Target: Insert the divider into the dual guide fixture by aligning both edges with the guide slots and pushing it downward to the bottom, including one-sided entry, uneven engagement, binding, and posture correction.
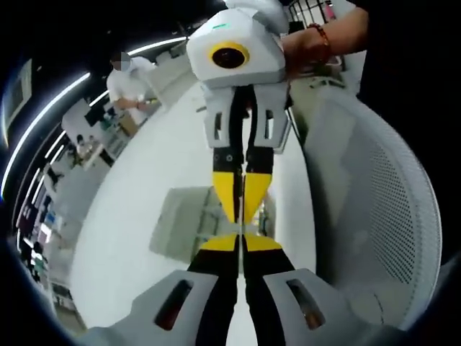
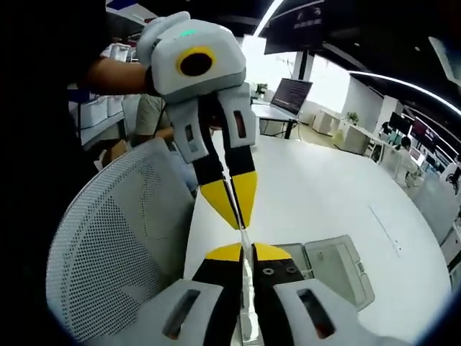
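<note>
Surface: white tabletop (image 1: 144, 216), broad and rounded, running from 6 o'clock up toward 12 o'clock in the left gripper view; same white top (image 2: 338, 194) in the right gripper view, bare apart from the fixture.
Room: open office, long ceiling light strips (image 1: 43, 115) curving at 9 to 10 o'clock; desks and a dark monitor (image 2: 292, 94) near 12 o'clock in the right gripper view; a seated person in white (image 1: 130, 83) at 10 o'clock in the left gripper view.
Chair: white mesh chair back (image 1: 382, 216) at 3 o'clock in the left gripper view, at 8 o'clock (image 2: 115, 238) in the right gripper view, just beside the surface edge.
Writing: none readable; screen text too small to tell.
Divider: thin clear sheet (image 1: 243, 216), seen edge-on, held in the air between the two grippers above the surface.
Fixture: pale grey-green dual guide fixture (image 1: 184, 220) lying on the surface behind the fingers near centre; at 5 o'clock (image 2: 335, 270) in the right gripper view, apart from the divider.
Left gripper (image 1: 241, 241): yellow-tipped fingers pressed together, pinching the divider's near edge.
Right gripper (image 2: 247, 252): fingers closed on the divider's opposite edge; it enters the left gripper view from 12 o'clock (image 1: 243, 209), tip to tip with the left one.
Hand: wrist with a beaded bracelet (image 1: 320, 40) behind the right gripper at 1 o'clock.
</note>
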`<action>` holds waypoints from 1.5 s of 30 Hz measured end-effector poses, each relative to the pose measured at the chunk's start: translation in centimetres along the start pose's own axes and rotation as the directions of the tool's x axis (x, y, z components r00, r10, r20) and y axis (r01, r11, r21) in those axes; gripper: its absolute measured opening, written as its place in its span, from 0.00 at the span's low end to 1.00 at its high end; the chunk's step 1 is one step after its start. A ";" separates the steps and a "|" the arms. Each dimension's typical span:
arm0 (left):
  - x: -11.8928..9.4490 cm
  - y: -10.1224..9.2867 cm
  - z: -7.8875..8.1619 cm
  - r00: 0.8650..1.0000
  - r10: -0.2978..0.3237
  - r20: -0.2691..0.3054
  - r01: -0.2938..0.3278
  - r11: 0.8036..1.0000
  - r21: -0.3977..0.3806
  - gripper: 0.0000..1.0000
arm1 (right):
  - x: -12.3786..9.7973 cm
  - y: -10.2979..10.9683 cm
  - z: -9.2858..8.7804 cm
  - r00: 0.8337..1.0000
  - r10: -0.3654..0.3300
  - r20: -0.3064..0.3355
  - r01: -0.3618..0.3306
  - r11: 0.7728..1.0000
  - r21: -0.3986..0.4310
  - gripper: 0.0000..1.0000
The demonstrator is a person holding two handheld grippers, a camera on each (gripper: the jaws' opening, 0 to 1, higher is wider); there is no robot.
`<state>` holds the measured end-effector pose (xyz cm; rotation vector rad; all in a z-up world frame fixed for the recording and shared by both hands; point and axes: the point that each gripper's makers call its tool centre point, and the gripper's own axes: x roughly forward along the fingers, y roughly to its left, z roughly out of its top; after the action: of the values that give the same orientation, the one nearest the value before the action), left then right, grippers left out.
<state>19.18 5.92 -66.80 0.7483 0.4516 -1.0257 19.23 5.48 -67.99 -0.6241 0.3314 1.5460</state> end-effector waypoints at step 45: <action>0.9 -0.5 0.2 0.996 -0.056 -0.064 0.056 0.998 -0.001 0.00 | 0.5 0.1 -1.7 0.995 -0.017 -0.096 0.013 0.999 -0.040 0.00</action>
<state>19.15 5.07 -67.47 0.7743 0.5304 -1.0563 19.43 4.87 -69.67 -0.7324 0.3694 1.5141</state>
